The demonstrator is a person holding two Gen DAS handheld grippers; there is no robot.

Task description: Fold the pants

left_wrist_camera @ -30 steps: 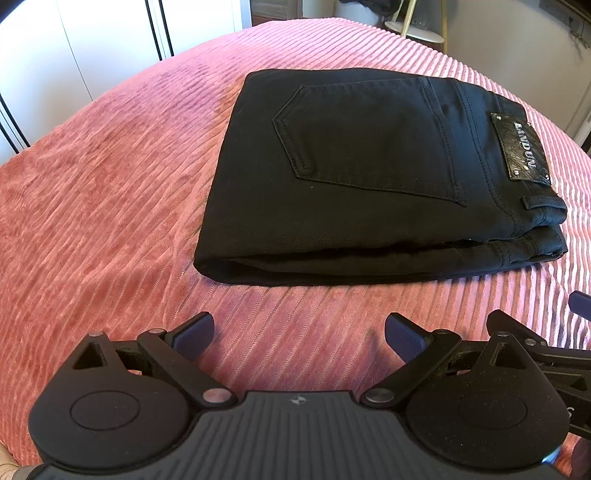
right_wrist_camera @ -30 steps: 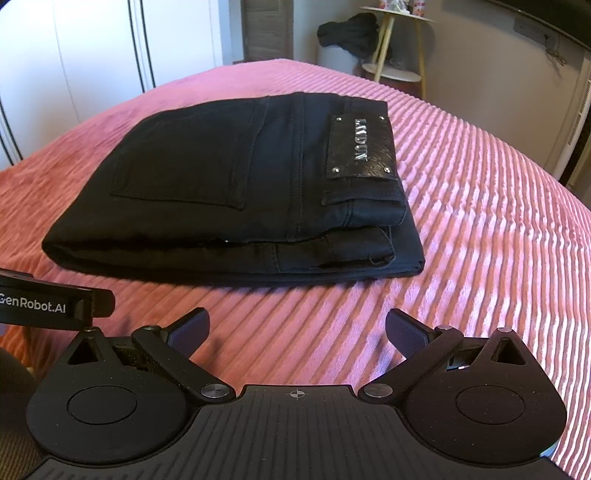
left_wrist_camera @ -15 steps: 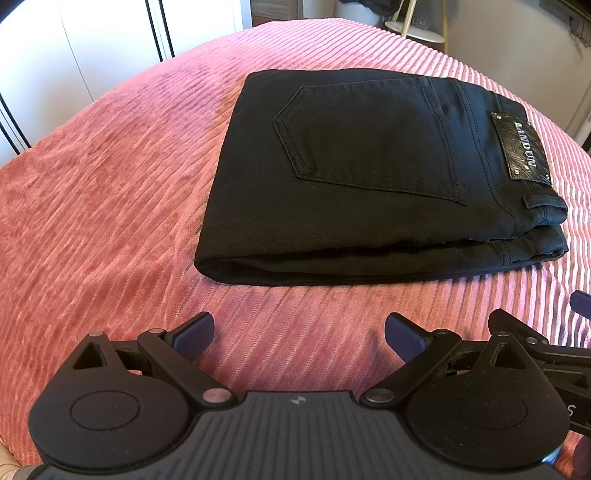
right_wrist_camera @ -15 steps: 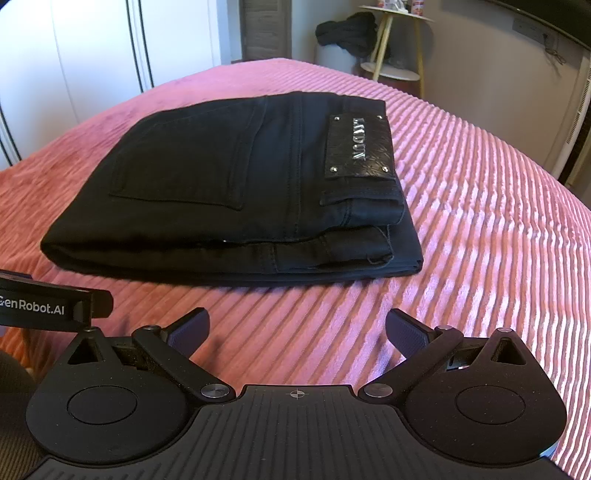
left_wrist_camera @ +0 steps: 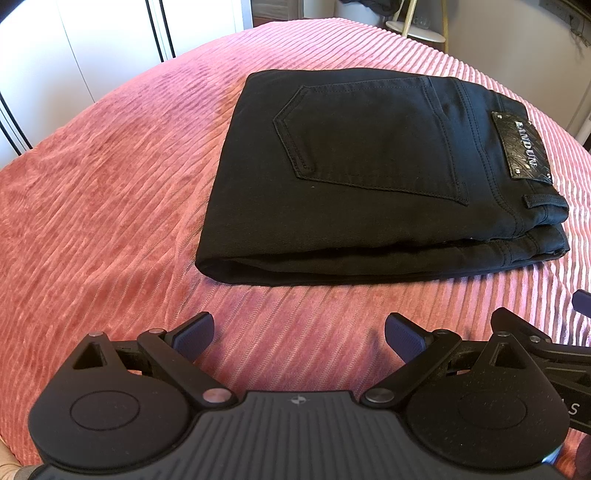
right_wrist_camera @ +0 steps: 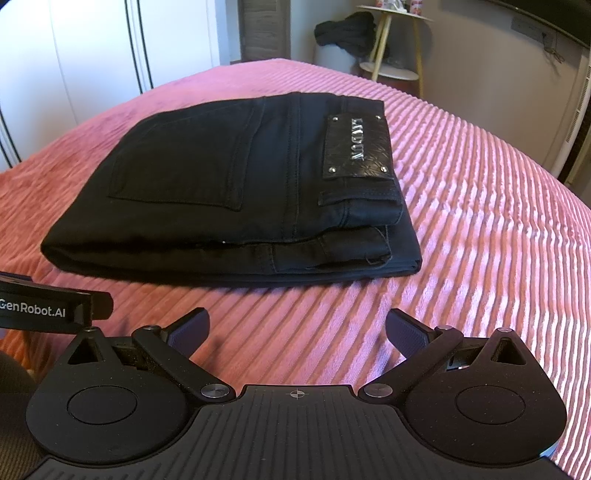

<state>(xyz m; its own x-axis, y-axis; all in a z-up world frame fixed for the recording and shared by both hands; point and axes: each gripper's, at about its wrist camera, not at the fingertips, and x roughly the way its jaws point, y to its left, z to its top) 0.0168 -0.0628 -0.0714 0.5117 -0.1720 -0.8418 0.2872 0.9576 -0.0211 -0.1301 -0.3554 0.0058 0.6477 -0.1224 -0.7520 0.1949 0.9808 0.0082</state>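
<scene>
Black pants [left_wrist_camera: 369, 177] lie folded into a compact stack on the pink ribbed bedspread [left_wrist_camera: 110, 192], back pocket and leather waist patch [left_wrist_camera: 521, 147] facing up. The stack also shows in the right wrist view [right_wrist_camera: 229, 199] with its patch [right_wrist_camera: 356, 147]. My left gripper [left_wrist_camera: 297, 334] is open and empty, hovering over the bedspread in front of the stack's folded edge. My right gripper [right_wrist_camera: 297, 330] is open and empty, in front of the stack's near edge. Neither touches the pants.
White wardrobe doors [right_wrist_camera: 92, 55] stand at the back left. A small round side table [right_wrist_camera: 395, 48] with dark clothing [right_wrist_camera: 347, 29] stands behind the bed. Part of the other gripper shows at the left edge [right_wrist_camera: 48, 308] and right edge [left_wrist_camera: 554, 339].
Both grippers have stayed open and nearly still. The right wrist view has drifted very slightly; the pants have not moved.
</scene>
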